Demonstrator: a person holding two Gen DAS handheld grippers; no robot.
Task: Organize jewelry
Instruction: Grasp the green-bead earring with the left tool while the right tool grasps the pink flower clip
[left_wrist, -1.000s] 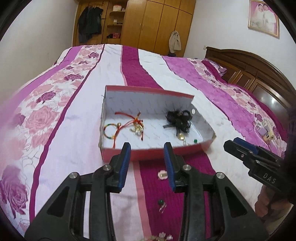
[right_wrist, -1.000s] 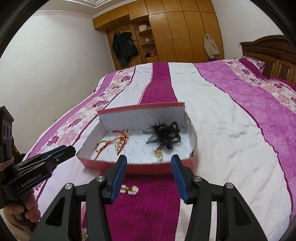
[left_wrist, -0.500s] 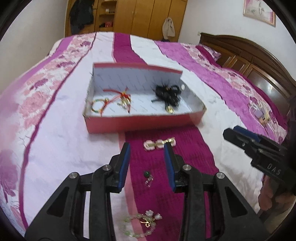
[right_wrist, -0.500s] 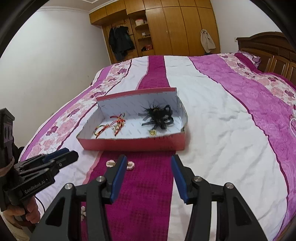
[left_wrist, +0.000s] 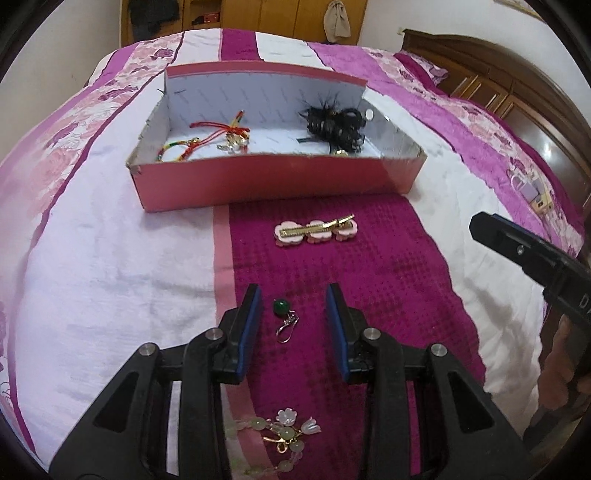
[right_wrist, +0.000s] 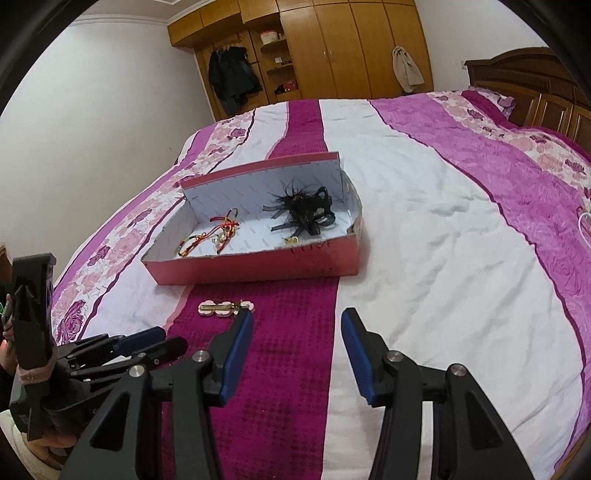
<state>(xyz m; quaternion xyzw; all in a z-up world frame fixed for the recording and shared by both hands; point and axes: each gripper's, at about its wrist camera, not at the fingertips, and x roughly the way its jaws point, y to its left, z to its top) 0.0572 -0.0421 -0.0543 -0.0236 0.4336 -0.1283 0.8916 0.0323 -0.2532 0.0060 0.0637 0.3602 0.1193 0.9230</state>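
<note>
One earring (left_wrist: 283, 318): lower centre, on bed (left_wrist: 110, 280); long axis near-vertical in frame, green bead uppermost.
Left tongs (left_wrist: 293, 314): apart, flanking earring, not touching.
Right tongs (right_wrist: 297, 338): apart, empty.

Low in the frame we see a green-bead earring (left_wrist: 282, 318) lying flat on the magenta stripe, a pink flower hair clip (left_wrist: 316, 230) above it, a red box (left_wrist: 277, 177) beyond.
</note>
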